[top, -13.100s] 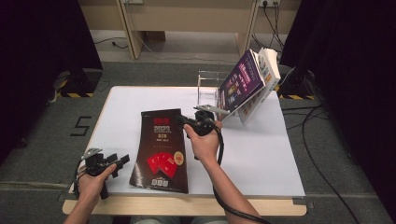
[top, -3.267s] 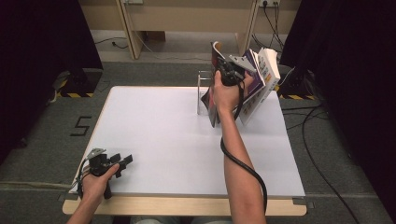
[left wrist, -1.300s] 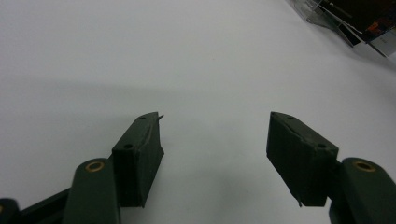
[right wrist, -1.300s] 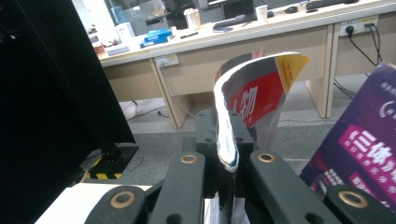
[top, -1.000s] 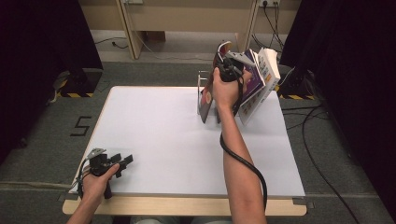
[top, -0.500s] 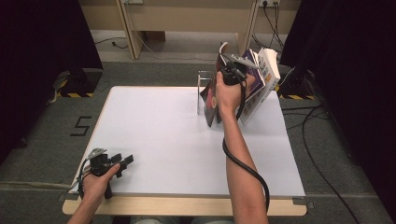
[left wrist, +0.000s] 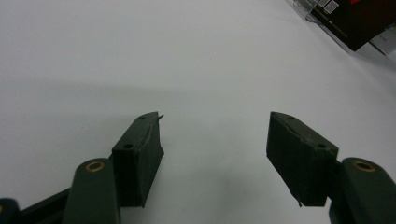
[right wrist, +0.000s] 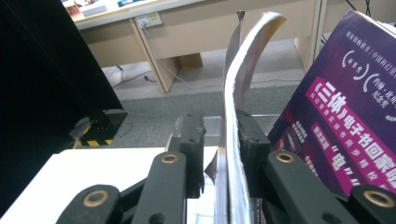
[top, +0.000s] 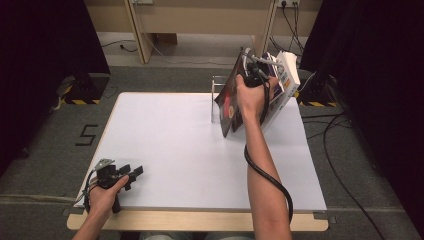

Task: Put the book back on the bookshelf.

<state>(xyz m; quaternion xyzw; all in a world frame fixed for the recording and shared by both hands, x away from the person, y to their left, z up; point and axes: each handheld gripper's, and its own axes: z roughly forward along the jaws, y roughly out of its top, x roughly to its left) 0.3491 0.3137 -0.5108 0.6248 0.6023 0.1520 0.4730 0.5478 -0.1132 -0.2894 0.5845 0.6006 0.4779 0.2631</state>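
Dark magazine (top: 227,102) stands in the rack (top: 216,85) beside the other books. Right gripper (right wrist: 219,140) jaws have just been opening, magazine between them, left pad clear; withdrawal remains. Left gripper (left wrist: 215,135) rests wide open, empty.

Purple book (right wrist: 348,102), white table (top: 165,130)

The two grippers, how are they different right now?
The left gripper rests low on the white table with nothing between its wide-open jaws; the right gripper is raised at the rack, its jaws narrower and just opening around the dark magazine, one pad apart from it. Both have black jaws and a person's hand holding them.
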